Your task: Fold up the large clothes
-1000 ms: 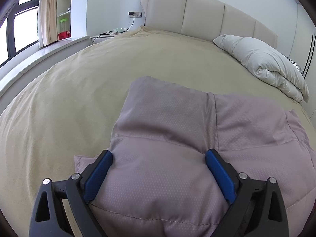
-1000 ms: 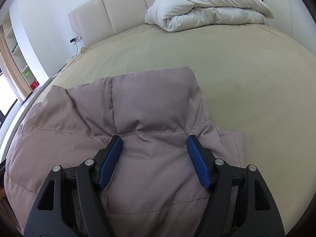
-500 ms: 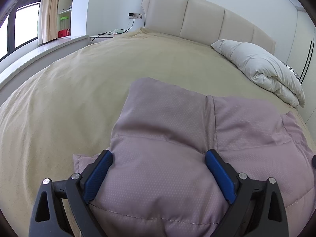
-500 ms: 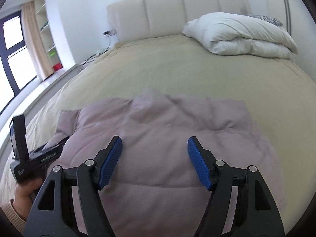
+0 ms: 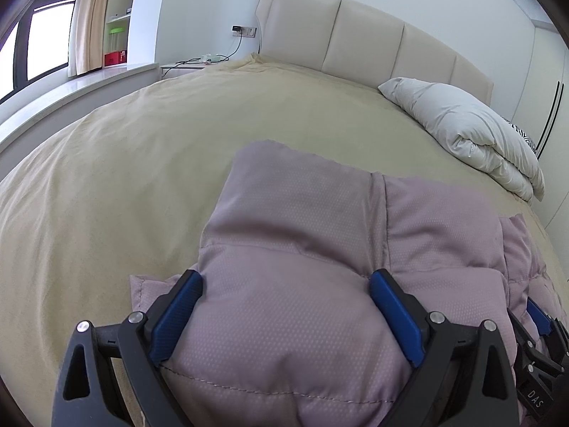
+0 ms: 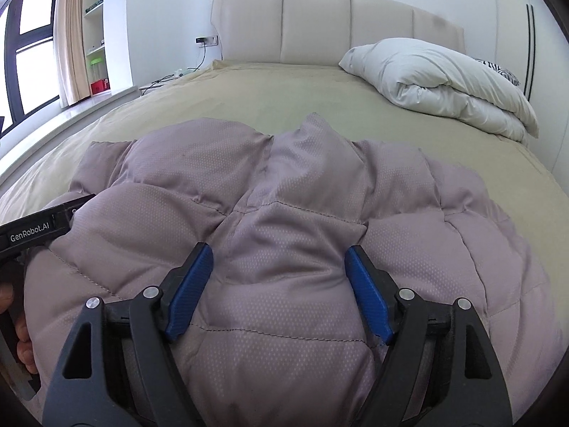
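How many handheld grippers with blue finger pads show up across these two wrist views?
2. The left gripper straddles the padded mauve jacket on the beige bed; the right gripper, jaws opening, stands over the jacket's middle. Each also shows at the other view's edge.

Both views are taken from close above the mauve padded jacket [image 5: 302,249], angled downward across the bed [image 5: 124,163] toward the headboard [image 5: 355,42]. The left view is set further left; jacket [image 6: 284,195], folded duvet [image 6: 437,78] and window side are shared.
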The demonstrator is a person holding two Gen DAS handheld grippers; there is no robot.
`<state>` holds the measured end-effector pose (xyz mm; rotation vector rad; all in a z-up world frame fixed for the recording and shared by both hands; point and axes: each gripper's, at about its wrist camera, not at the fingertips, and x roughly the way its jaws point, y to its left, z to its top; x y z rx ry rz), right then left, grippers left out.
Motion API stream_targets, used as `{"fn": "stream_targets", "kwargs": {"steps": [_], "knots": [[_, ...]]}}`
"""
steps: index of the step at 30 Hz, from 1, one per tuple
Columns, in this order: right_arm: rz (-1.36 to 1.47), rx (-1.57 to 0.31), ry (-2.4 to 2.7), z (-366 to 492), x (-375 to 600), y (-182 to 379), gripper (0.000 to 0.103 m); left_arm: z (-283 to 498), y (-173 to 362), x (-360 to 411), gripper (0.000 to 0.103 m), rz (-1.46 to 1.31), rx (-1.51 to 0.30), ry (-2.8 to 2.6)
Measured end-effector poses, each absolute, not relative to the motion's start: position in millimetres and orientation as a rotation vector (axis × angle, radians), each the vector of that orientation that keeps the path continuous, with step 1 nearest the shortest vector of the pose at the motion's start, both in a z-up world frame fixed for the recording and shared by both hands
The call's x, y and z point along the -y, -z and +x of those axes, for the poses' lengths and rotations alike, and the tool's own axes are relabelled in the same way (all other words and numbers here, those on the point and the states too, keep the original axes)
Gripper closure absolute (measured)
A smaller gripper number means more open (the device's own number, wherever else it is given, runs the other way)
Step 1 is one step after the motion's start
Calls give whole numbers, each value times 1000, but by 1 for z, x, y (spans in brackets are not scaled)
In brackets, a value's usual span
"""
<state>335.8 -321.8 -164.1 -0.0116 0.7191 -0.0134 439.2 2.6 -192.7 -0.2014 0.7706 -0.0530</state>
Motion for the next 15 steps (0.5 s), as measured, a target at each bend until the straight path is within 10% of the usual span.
{"fn": "stream_targets", "kwargs": {"steps": [15], "knots": [[218,-730,193,272,444,131,15,357,163,-9,3,-175,-722,91]]}}
